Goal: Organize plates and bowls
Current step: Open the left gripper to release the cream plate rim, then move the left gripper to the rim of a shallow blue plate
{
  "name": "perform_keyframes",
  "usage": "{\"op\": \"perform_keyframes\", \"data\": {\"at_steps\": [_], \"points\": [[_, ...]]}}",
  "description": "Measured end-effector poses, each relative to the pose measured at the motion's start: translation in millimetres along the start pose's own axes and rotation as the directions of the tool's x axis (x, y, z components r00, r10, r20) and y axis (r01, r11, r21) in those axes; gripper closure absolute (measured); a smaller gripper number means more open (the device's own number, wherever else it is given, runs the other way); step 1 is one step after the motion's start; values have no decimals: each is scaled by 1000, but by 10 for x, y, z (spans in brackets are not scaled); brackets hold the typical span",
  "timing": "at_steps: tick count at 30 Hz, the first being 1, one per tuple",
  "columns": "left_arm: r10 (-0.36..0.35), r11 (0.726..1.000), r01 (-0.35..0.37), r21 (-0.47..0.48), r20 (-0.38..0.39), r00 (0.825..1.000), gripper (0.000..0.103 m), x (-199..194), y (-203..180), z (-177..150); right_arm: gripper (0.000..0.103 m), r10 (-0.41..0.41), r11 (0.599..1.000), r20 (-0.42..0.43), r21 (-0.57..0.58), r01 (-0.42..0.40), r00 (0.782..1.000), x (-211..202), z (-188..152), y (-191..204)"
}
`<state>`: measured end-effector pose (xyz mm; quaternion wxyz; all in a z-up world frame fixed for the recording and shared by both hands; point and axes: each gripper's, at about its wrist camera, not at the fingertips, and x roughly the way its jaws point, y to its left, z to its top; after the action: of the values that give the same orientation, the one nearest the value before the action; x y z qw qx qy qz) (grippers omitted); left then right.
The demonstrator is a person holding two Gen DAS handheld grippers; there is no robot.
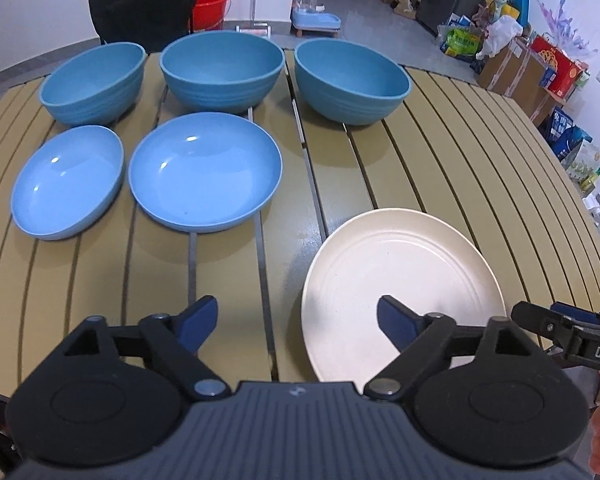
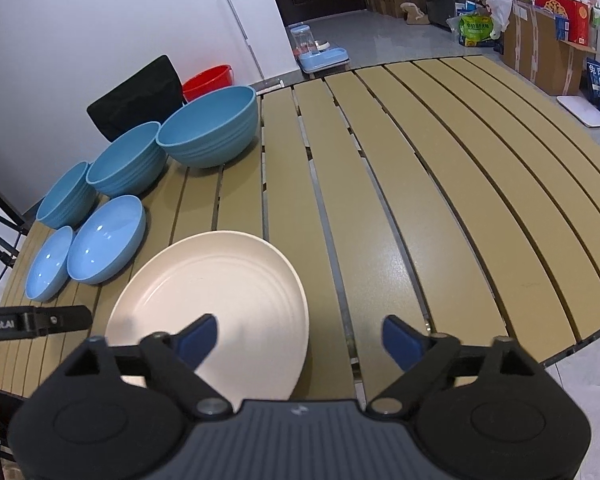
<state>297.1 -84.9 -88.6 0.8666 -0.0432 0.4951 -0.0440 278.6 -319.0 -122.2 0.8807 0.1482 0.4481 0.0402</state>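
Both the left gripper (image 1: pixel 298 322) and right gripper (image 2: pixel 300 338) hang spread wide (nothing between them) above a cream plate (image 1: pixel 404 280) on the slatted table (image 1: pixel 480 152).

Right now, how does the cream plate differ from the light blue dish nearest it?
The cream plate is off-white with faint concentric rings; the light blue dish is glossy, smooth blue. The plate is nearly flat; the dish is deeper, with curved sides. The plate lies alone at the near table edge; the dish sits in a row beside a smaller one. Both rest upright and empty.

Matt cream plate (image 1: pixel 404 280) with ridged rings beneath the fingers; glossy pale-blue dishes (image 1: pixel 206 172) and matt slatted table (image 1: pixel 460 152) noted beyond.
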Motion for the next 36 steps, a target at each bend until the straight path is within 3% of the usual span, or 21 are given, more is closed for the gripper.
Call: {"op": "perform_keyframes", "data": {"at_steps": [2,5,24,36], "points": [[6,1000,-6,-1,14,1000,3,-63,14,-22,2,4,1000,5,-1,-4,1000,-48,-16,10],[15,1000,-15,-8,37,999,0,-156,37,-61,0,5,1000,9,-3,-5,1000,-111,-43,31],[9,999,-5,-44,91,996,0,-564,253,-272,0,-1,999,44,-36,2,999,-453,-194,243],[45,997,-36,-74,128,991,0,-784,526,-276,0,9,995,52,-104,-4,999,-534,-172,550]]}}
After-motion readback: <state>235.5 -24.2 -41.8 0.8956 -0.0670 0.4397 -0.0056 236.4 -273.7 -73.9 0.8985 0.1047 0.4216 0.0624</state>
